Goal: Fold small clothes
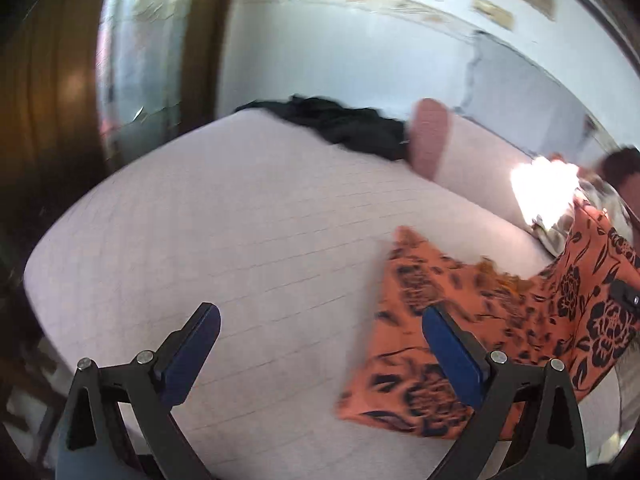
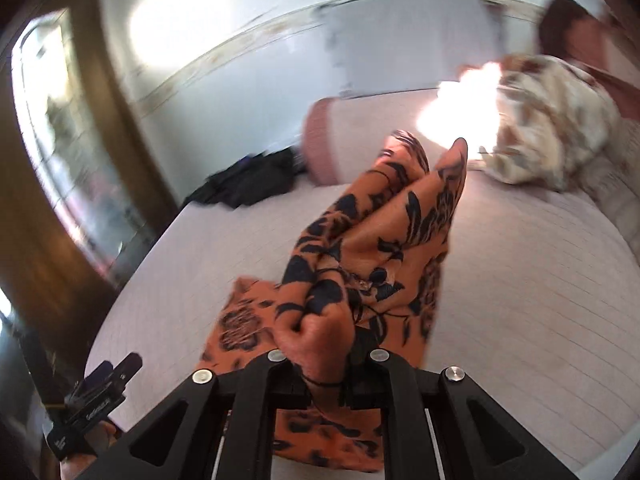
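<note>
On the left, the left gripper (image 1: 320, 354) hangs over the pale quilted bed (image 1: 208, 216), its blue-padded jaws spread wide with only mattress between them. Nothing is held there; judging by the pose, it is free to take a second corner. Past its right jaw, half behind that finger, lies the orange cloth with black flowers (image 1: 440, 304), one pointed corner flat on the bed and the rest rising up and away to the right, where the other tool's dark body shows at the picture's edge.

Farther on, well beyond the jaws, a black garment (image 1: 344, 126) sits at the far edge of the bed beside a pinkish pillow (image 1: 430, 136), probably waiting its turn.

On the right, the right gripper (image 2: 324, 360) has its jaws pinched together on a bunched fold of the orange cloth, which stands up ahead of them in a crumpled peak. Lifting by one gathered edge looks meant to let the fabric hang open before it is spread out. A cream patterned bundle (image 2: 552, 120) lies beyond, to the right.
</note>
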Tool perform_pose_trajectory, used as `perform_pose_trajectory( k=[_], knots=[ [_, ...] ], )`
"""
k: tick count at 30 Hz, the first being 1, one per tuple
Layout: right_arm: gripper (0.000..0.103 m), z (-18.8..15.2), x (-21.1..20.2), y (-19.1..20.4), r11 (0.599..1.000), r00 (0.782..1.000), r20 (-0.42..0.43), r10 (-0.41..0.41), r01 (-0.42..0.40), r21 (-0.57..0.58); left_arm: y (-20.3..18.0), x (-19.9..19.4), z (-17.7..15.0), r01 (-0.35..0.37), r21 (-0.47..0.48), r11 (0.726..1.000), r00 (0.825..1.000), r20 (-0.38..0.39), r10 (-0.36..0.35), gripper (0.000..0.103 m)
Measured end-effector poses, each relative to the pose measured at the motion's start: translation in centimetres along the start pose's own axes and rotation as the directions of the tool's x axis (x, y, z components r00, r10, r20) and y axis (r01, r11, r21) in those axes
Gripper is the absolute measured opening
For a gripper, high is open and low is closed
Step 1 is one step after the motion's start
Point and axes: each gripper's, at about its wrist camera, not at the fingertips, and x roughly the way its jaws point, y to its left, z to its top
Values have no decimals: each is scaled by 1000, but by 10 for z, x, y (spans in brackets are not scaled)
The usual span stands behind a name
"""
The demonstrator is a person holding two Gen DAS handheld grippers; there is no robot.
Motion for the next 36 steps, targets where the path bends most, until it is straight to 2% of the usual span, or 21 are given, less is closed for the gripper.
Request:
perform_pose_trajectory(
  k=[4,6,7,8,10,12,13,14,15,18,20,22,24,30,32,33,34,35,36],
  knots=[
    [11,-29,73,67,994,985,-162,67,-81,-79,33,18,-7,-49,-108,993,998,-49,44,101],
    [17,-55,116,91,981,956,-275,99,-139,-132,40,20,-8,-32,-133,991,998,-50,26,101],
    [22,-69,137,96,978,928,-355,111,-165,-127,43,17,-8,-28,-131,991,998,-56,21,101],
    [23,-76,144,96,978,922,-370,112,-168,-124,43,17,-8,-17,-126,992,998,-56,10,101],
    [31,-76,132,87,975,935,-310,171,-205,-80,40,12,-10,9,-116,993,999,-50,-15,101],
    [50,-71,121,73,967,921,-307,242,-253,2,31,10,-11,69,-107,992,996,-48,-75,101],
    [72,-69,115,67,965,920,-297,255,-261,18,25,8,-10,101,-96,990,993,-46,-105,101],
    [78,-68,107,61,966,929,-272,252,-257,17,15,6,-9,136,-76,988,989,-44,-140,101],
    [80,-67,99,60,966,934,-254,252,-257,12,6,3,-10,169,-50,984,984,-49,-171,101],
    [80,-68,81,45,950,924,-223,311,-306,58,-26,-2,-11,262,26,965,963,-69,-260,101],
    [80,-72,69,30,947,927,-196,320,-308,87,-45,12,-13,304,51,951,944,-151,-293,101],
    [80,-75,58,8,950,937,-170,306,-288,123,-57,26,-16,304,49,951,933,-216,-287,101],
    [80,-80,53,-11,947,941,-156,301,-275,168,-68,40,-20,318,25,948,911,-286,-298,101],
    [80,-81,43,-45,936,943,-131,307,-275,219,-93,57,-24,322,-68,944,875,-359,-325,99],
    [80,-81,43,-49,933,943,-126,309,-275,233,-98,68,-23,347,-112,931,844,-395,-362,73],
    [80,-82,43,-51,930,941,-124,314,-278,239,-100,78,-23,338,-131,932,821,-443,-360,40],
    [80,-83,42,-52,930,941,-123,314,-278,242,-101,86,-23,327,-142,934,805,-477,-354,12],
    [80,-83,42,-53,930,942,-123,313,-277,242,-100,91,-22,314,-151,937,800,-490,-347,13],
    [80,-83,43,-53,930,942,-124,312,-276,243,-100,91,-20,305,-149,941,804,-488,-338,12]
  ],
)
